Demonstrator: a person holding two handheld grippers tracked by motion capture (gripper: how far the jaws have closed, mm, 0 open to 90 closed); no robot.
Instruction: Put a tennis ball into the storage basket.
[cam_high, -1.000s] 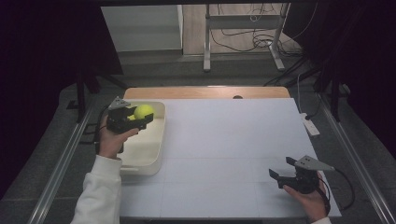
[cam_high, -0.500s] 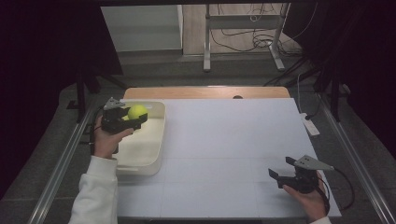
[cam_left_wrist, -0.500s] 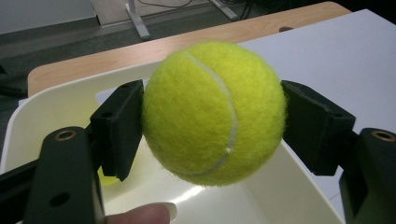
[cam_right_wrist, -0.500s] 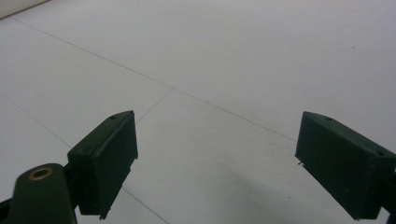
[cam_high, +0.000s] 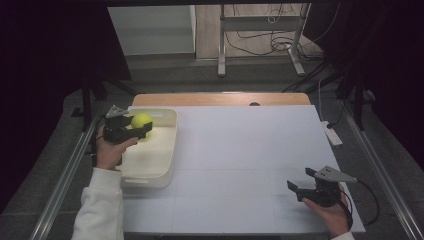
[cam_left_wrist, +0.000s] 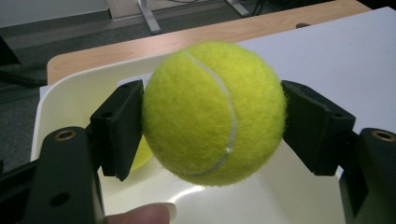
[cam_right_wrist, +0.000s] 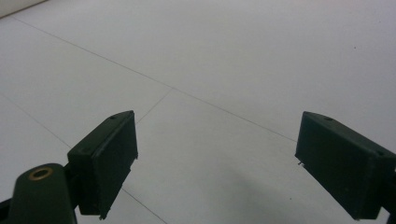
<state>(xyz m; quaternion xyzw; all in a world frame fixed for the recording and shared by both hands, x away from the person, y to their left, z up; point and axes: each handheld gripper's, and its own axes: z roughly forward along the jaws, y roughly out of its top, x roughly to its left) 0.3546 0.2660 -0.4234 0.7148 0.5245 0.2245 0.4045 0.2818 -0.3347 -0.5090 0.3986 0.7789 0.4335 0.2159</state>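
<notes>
White tabletop (cam_high: 240, 150): left tool (cam_high: 131, 128) pinches tennis ball (cam_high: 142, 120) above tub (cam_high: 167, 150); right tool (cam_high: 298, 186) spread, empty.

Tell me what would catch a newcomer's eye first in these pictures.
The bright yellow tennis ball stands out most, clamped between the jaws of the left gripper above the white tub at the table's left side. A second yellow ball peeks out low in the tub behind it. At the near right corner, the right gripper hangs open over the bare white table.
</notes>
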